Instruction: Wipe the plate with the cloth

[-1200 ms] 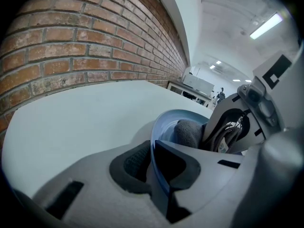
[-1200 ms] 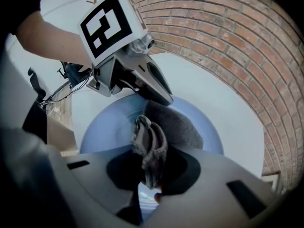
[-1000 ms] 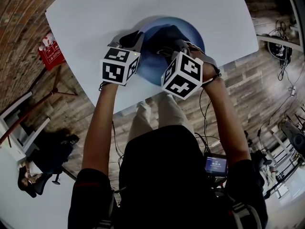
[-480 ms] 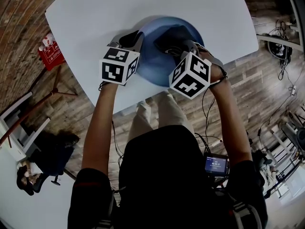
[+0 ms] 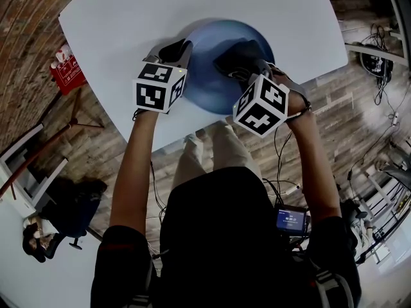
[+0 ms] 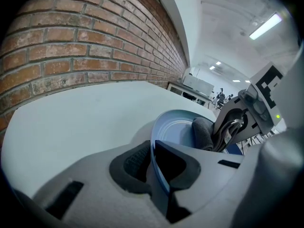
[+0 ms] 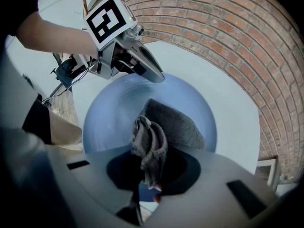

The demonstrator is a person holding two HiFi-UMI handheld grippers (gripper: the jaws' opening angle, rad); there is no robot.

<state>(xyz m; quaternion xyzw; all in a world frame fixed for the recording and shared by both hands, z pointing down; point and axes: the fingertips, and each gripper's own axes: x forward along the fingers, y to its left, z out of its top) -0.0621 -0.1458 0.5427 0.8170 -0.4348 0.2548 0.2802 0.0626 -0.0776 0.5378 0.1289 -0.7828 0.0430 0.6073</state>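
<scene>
Across the plate (image 5: 209, 40) the right gripper (image 7: 148, 172) had dragged its clamped cloth (image 7: 173, 122) rightward, so wiping continued; the left gripper (image 6: 154, 167) stayed pinched on the plate's edge

Cloth (image 5: 239, 55) on plate (image 5: 205, 76), on table (image 5: 128, 18)

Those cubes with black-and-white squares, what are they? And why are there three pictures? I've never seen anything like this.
There is no robot here. A person holds a two-jaw gripper in each hand, and each marker cube is part of a gripper. The head view comes from a camera on the person's head, looking down. The other two views come from cameras riding on the grippers, looking along their jaws. On the white table sits a round blue plate. The left gripper is clamped on the plate's rim, probably to steady it. The right gripper pinches a grey towelling cloth that rests on the plate, ready for wiping.
</scene>
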